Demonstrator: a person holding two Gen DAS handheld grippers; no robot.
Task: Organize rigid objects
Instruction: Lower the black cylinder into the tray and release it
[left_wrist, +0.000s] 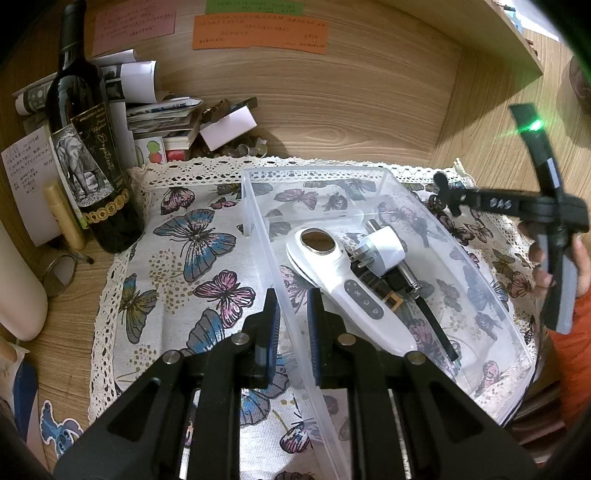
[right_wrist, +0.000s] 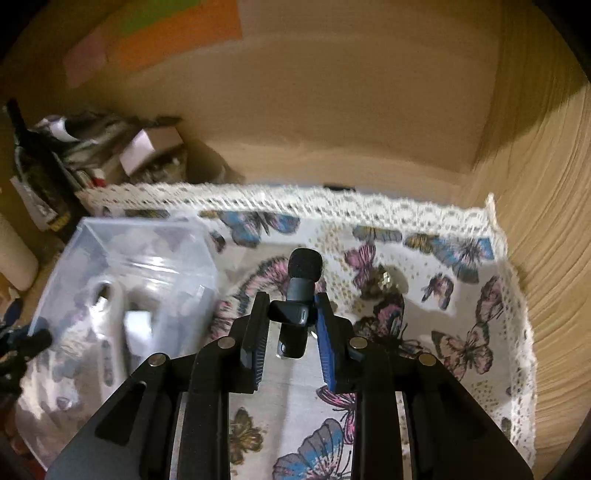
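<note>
Here we found the left gripper (left_wrist: 293, 306) clamped on the near wall of the clear plastic bin (left_wrist: 258, 236), one pad on either side. The bin stood on the butterfly cloth (left_wrist: 184, 258) and held a white handheld device (left_wrist: 332, 273), a white plug adapter (left_wrist: 382, 247) and a dark strap beneath them. The right gripper (right_wrist: 290, 314) had its pads pressed on a small black clip-on microphone (right_wrist: 299, 295), raised clear of the cloth, just right of the bin. A wine bottle (left_wrist: 85, 147) stood at the left.
</note>
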